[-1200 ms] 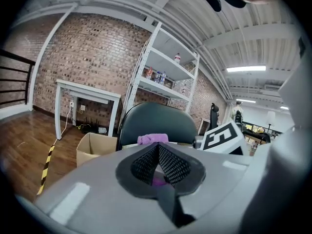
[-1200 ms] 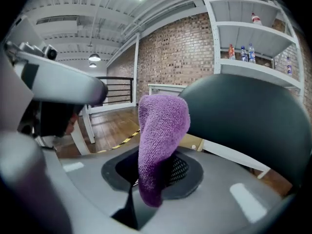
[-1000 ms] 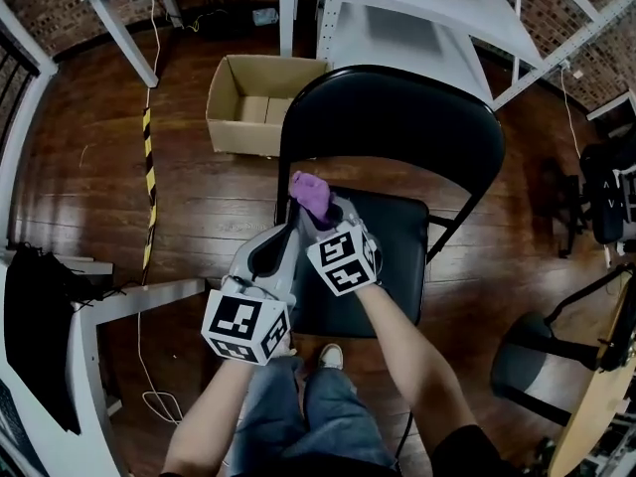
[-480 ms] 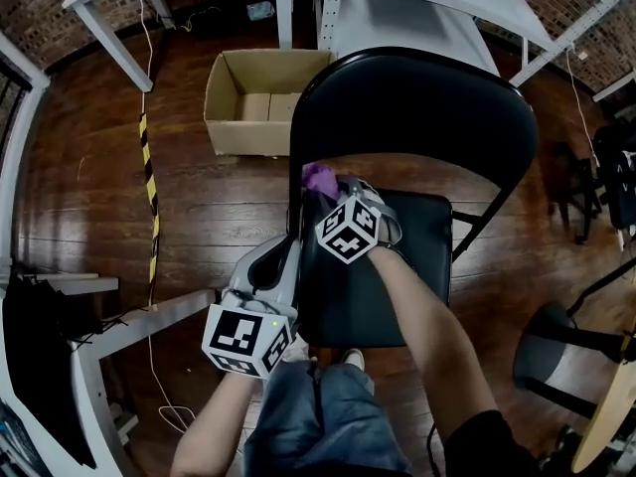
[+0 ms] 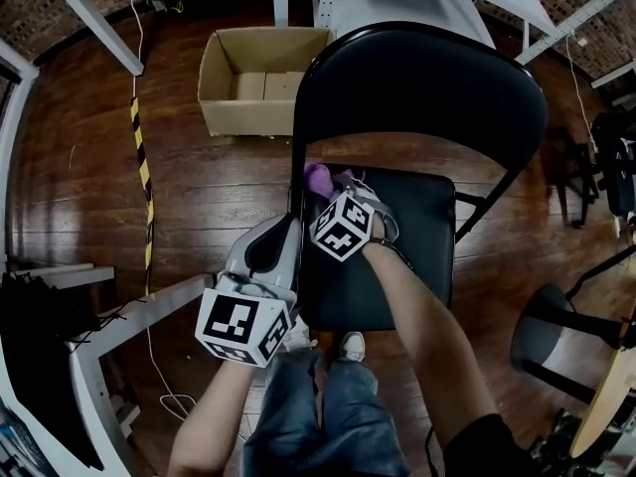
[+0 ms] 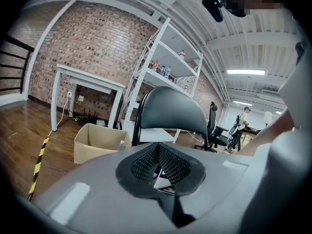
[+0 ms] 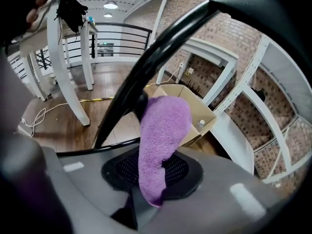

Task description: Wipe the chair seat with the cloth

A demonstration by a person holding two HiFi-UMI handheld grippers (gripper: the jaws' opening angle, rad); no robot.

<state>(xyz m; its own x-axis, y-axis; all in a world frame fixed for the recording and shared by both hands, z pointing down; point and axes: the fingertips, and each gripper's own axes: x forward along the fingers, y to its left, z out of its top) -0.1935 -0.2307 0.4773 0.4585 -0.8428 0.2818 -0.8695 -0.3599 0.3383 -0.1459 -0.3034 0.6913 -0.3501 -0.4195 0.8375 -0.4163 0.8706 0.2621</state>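
A black folding chair stands in front of me, its seat (image 5: 407, 266) dark and flat. My right gripper (image 5: 333, 192) is shut on a purple cloth (image 5: 318, 179) at the seat's back left corner, by the backrest frame. In the right gripper view the cloth (image 7: 161, 135) sticks up between the jaws of the right gripper (image 7: 155, 172), next to the black chair tube (image 7: 146, 72). My left gripper (image 5: 286, 229) hangs just off the seat's left edge. In its own view the left gripper (image 6: 157, 150) is shut with nothing in it, and the chair back (image 6: 168, 108) lies beyond.
An open cardboard box (image 5: 253, 82) sits on the wood floor behind the chair at left. A white shelf unit (image 5: 397, 8) stands right behind the backrest. A white table frame (image 5: 119, 311) is at my left, an office chair base (image 5: 556, 351) at right.
My right gripper has slid the cloth a little toward the back of the seat. The left gripper has stayed by the seat's left edge.
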